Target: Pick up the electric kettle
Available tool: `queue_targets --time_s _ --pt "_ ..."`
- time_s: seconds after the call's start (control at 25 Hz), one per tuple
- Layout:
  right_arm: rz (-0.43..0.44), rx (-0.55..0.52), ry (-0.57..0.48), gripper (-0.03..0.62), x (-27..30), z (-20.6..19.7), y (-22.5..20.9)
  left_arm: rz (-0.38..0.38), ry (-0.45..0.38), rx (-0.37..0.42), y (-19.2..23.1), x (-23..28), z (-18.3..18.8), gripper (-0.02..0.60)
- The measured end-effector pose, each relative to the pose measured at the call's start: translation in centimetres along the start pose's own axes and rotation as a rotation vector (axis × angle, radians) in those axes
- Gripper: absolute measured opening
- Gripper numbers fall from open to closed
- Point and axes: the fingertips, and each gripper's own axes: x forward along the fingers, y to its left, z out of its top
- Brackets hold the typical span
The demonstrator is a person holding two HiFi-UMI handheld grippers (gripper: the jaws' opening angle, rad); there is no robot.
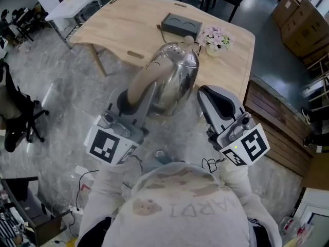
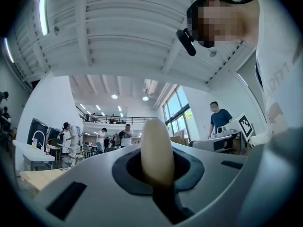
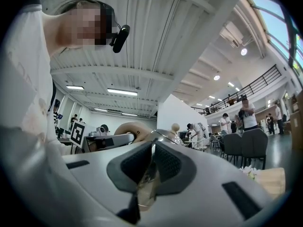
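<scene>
The electric kettle [image 1: 175,78] has a shiny steel body, a beige arched handle [image 1: 146,81] and a beige knob on its lid. It hangs over the near edge of the wooden table [image 1: 118,27]. My left gripper [image 1: 138,98] is shut on the handle, which shows as a beige bar [image 2: 156,150] clamped between the dark pads in the left gripper view. My right gripper [image 1: 203,95] is close beside the kettle's right flank, and I cannot tell whether it touches. Its jaws meet, and the steel body [image 3: 163,137] shows just beyond them.
A dark grey base with a cord [image 1: 181,23] and a small bunch of pale flowers [image 1: 216,37] sit on the table's far side. Cardboard boxes [image 1: 303,19] stand at the right, a white side table [image 1: 72,4] at the back left. Several people stand in the hall.
</scene>
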Motion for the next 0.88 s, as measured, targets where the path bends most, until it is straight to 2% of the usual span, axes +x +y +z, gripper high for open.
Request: queue_targets --time_s 0.56,0.88 --pt "0.02 0.003 0.038 0.028 -2.9 0.0 1.3 0.016 -0.006 0.009 -3.0 -0.9 0.7 0.046" --pt "0.048 -0.021 0.03 0.028 -2.3 0.9 2.3 0.015 0.0 0.019 -3.6 -1.2 0.8 0.046"
